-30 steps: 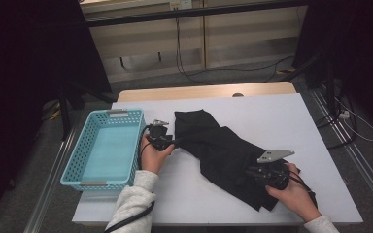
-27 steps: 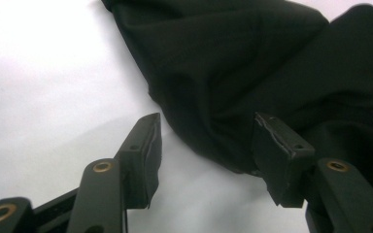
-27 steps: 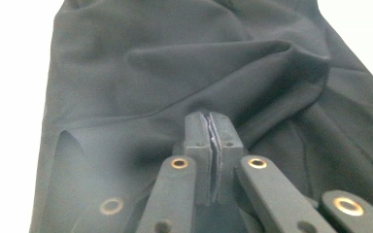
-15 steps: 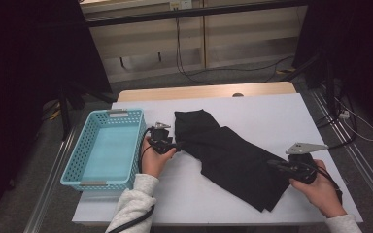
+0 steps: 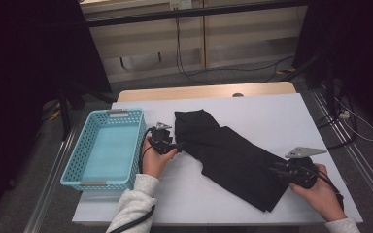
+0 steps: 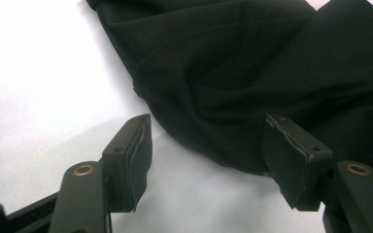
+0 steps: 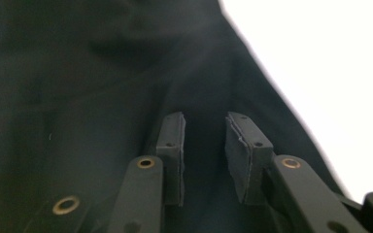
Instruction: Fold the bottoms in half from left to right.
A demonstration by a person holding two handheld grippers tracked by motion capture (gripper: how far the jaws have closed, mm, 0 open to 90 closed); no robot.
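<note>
Right of the perforated blue plastic basket (image 5: 108,148), soft matte black cloth (image 5: 233,158) lies slantwise, creased. Left gripper (image 5: 175,144) at its near edge, jaws just widened; right gripper (image 5: 278,171) over its far end, jaws newly parted, gripping nothing.

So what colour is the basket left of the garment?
Light blue basket, with a perforated lattice wall; the high view shows it best.

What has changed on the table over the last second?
The right gripper pulled the black garment's near end out to the right, stretching it flatter, and its jaws have just opened, releasing it. The left gripper has also been opening beside the cloth. The blue basket stayed put.
</note>
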